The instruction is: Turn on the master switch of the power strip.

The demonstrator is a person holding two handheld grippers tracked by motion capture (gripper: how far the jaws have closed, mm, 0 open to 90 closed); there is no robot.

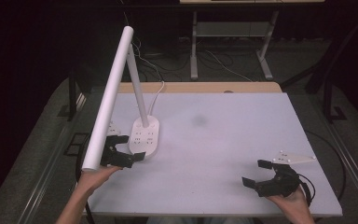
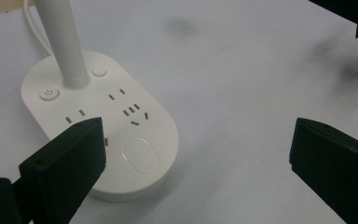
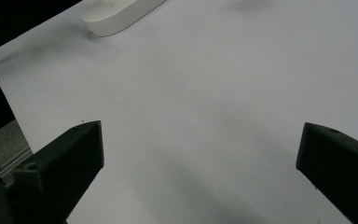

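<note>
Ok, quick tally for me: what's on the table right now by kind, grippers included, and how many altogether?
Desk lamp with socket base: 1
Grippers: 2, left gripper and right gripper, both open and holding nothing
Total: 3

Black wedge-shaped fingers (image 2: 65,172), grey three-cornered plate (image 1: 292,159), trailing black cable (image 1: 310,186)
</note>
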